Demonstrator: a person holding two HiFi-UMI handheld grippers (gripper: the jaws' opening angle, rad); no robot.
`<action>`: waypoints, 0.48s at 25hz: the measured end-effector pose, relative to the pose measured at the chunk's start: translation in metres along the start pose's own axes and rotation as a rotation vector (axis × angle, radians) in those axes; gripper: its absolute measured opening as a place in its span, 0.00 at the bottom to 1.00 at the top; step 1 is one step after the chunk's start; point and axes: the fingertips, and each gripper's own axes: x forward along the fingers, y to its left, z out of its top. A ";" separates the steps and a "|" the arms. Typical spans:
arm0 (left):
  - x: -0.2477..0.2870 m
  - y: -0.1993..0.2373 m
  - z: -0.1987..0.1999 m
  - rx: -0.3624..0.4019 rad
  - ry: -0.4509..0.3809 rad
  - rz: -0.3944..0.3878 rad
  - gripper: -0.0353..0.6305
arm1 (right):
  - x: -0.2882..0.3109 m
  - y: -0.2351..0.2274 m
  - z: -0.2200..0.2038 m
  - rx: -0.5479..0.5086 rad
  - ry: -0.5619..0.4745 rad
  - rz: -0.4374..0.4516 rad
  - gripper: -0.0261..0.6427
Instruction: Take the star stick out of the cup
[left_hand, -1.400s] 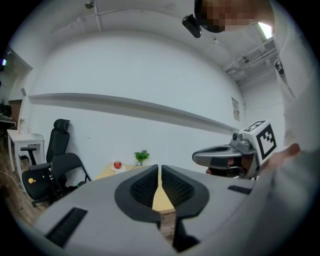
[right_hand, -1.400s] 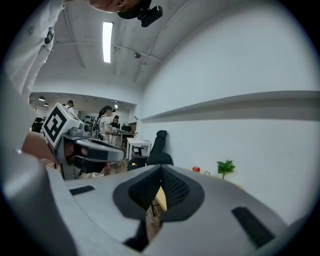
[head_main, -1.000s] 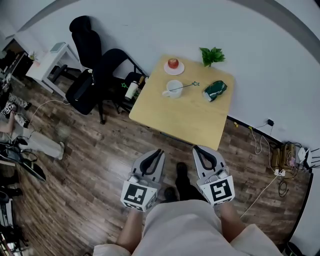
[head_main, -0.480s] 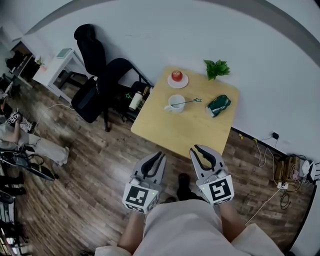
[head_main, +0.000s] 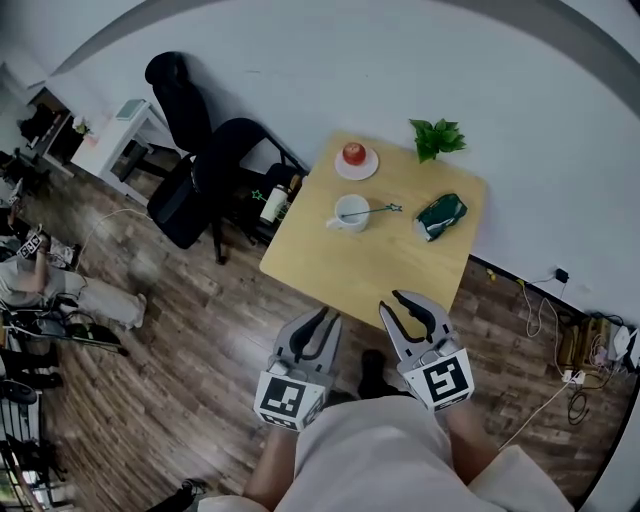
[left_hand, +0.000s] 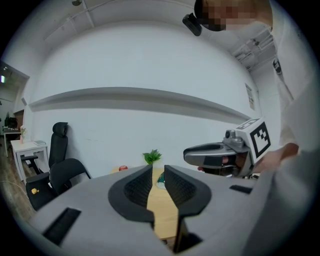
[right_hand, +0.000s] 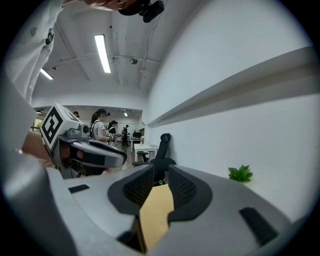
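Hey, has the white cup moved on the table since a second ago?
No. The cup still sits near the apple plate on the table.

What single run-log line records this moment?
stage: pre-grasp | right claw: opening, empty | star stick: in white mug, untouched

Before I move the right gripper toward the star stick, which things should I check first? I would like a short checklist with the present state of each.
1. star stick in the cup, leaning over its rim: ok.
2. right gripper jaws opening, nothing between them: ok.
3. left gripper free to steady the cup: ok, nothing between its jaws.
4. Grippers close to the cup: not ok, both hang before the near edge of the table.
5. Bare wood between that edge and the cup: ok.
6. How deep the stick sits: cannot tell.
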 end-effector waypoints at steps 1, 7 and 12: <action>0.001 -0.001 -0.001 -0.004 0.002 0.000 0.13 | 0.001 -0.001 -0.002 0.002 0.004 0.003 0.17; 0.012 0.001 -0.002 -0.017 0.010 0.007 0.13 | 0.007 -0.011 -0.006 0.018 0.009 0.018 0.18; 0.019 0.003 -0.003 -0.006 0.019 -0.010 0.15 | 0.009 -0.017 -0.007 0.028 0.010 -0.005 0.18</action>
